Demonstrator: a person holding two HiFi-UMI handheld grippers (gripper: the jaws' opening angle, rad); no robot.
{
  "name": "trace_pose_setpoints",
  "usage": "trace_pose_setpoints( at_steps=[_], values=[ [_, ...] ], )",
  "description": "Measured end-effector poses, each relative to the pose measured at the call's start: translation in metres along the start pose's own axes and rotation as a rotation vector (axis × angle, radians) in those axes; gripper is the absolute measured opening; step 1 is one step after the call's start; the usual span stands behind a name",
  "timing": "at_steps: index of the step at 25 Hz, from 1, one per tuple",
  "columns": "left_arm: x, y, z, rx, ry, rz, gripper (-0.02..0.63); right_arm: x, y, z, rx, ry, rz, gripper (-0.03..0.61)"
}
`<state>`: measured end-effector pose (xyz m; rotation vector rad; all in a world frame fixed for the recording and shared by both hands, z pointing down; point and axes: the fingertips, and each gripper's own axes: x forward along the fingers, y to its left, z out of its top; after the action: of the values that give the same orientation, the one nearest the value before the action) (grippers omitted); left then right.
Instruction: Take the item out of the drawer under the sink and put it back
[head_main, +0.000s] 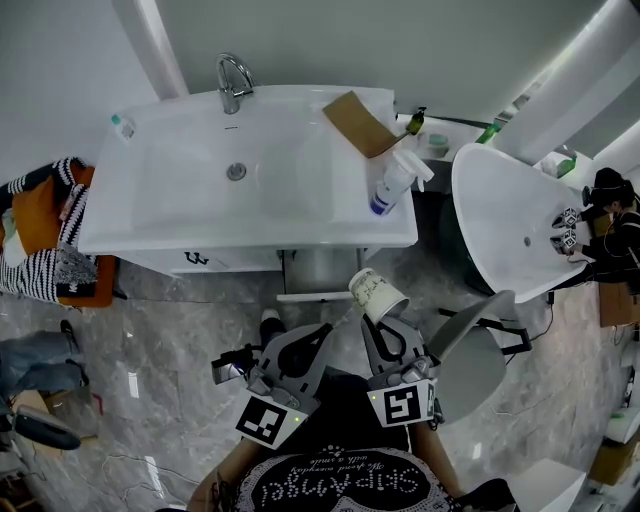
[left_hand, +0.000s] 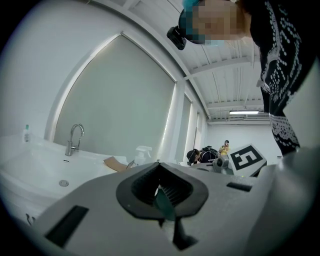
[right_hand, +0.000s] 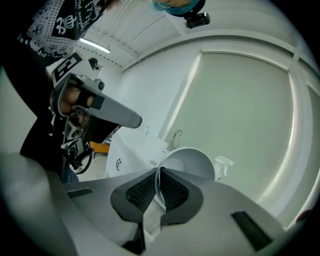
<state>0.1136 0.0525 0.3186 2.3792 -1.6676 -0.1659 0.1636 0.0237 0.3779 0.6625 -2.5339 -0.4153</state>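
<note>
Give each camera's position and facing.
Head view: person's head, steeply down at sink; left gripper, right gripper, shirt show.
Left gripper view: on left gripper, along closed jaws toward faucet; shirt at right.
Right gripper view: on right gripper, jaws pinching paper cup; left gripper at left.
Shared: faucet, spray bottle in all.

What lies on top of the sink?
A cardboard piece, a spray bottle beside it, a small bottle at the left corner. Anything under the cardboard is hidden.

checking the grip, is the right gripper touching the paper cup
Touching. In the right gripper view the right gripper clamps the paper cup by its rim, a pad on each side.
</note>
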Motion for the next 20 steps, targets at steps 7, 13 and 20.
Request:
trace_pose_setpoints(
  at_steps=[7, 13, 20],
  values=[
    [-0.004, 0.008, 0.003, -0.002, -0.008, 0.047, 0.003, 0.021, -0.002, -0.014, -0.069, 0.031, 0.048, 0.023],
    [-0.012, 0.018, 0.005, -0.012, -0.019, 0.094, 0.003, 0.037, 0.002, -0.020, -0.111, 0.047, 0.090, 0.023],
    [-0.017, 0.021, 0.006, -0.015, -0.021, 0.106, 0.003, 0.049, 0.008, -0.032, -0.137, 0.080, 0.120, 0.023]
  ],
)
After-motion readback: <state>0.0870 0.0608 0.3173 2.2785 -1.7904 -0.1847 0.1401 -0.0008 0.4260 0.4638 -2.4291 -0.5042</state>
